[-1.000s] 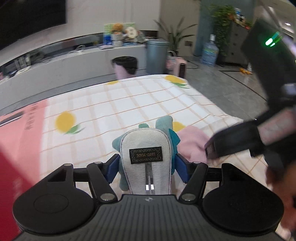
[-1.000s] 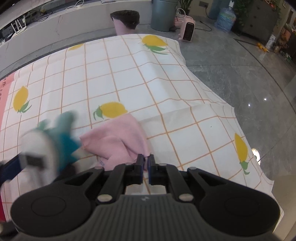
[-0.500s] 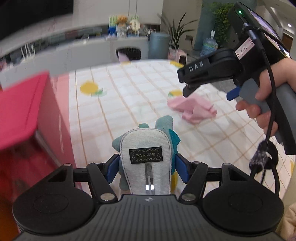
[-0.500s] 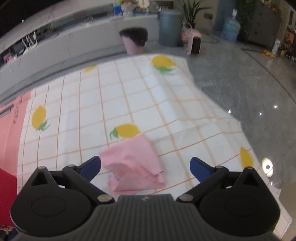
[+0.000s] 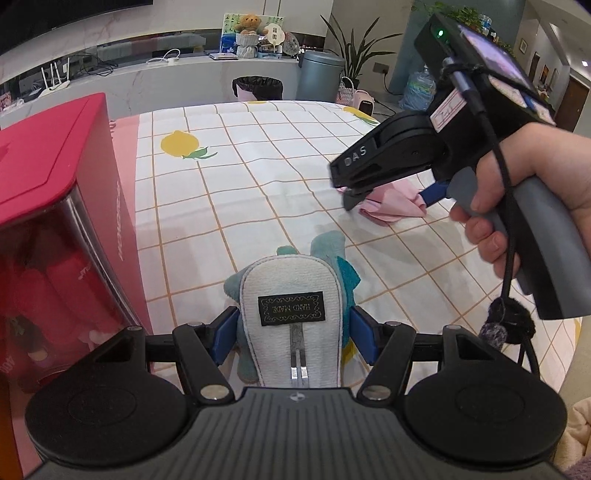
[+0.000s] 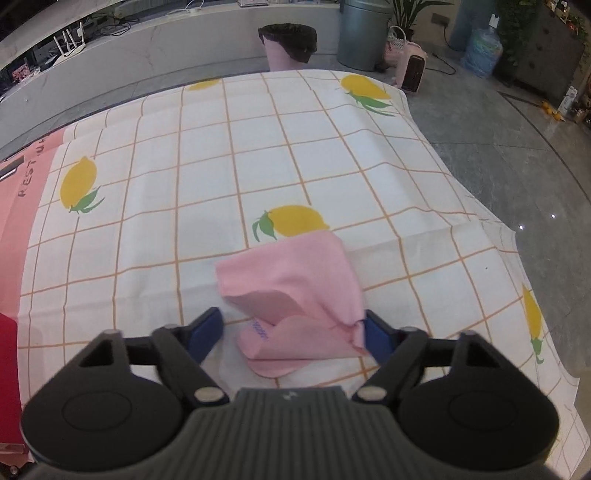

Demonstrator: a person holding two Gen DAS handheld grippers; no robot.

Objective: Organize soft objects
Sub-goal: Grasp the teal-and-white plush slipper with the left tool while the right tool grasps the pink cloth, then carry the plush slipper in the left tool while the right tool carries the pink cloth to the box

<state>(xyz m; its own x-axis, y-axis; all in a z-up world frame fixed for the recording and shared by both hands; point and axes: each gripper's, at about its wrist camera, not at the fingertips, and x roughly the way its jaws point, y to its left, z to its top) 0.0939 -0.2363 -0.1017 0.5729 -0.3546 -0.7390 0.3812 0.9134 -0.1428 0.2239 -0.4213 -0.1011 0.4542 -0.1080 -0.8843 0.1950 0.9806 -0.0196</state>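
My left gripper (image 5: 293, 334) is shut on a teal and white plush toy (image 5: 291, 314) with a black label, held above the lemon-print tablecloth (image 5: 258, 177). A crumpled pink cloth (image 6: 295, 291) lies on the cloth-covered table; it also shows in the left wrist view (image 5: 391, 205). My right gripper (image 6: 293, 332) is open, its blue pads on either side of the pink cloth's near end; the gripper (image 5: 391, 184) also shows from the left wrist, held by a hand just above that cloth.
A red box (image 5: 48, 229) with a clear front stands at the table's left side. The table's right edge (image 6: 480, 221) drops to a grey floor. A pink bin (image 6: 288, 46), a grey bin (image 6: 364, 33) and a small heater (image 6: 412, 70) stand beyond the far edge.
My right gripper let go of the pink cloth, opened wide, and has now come back down around it. My left gripper carried the plush toy leftward, toward the red box.
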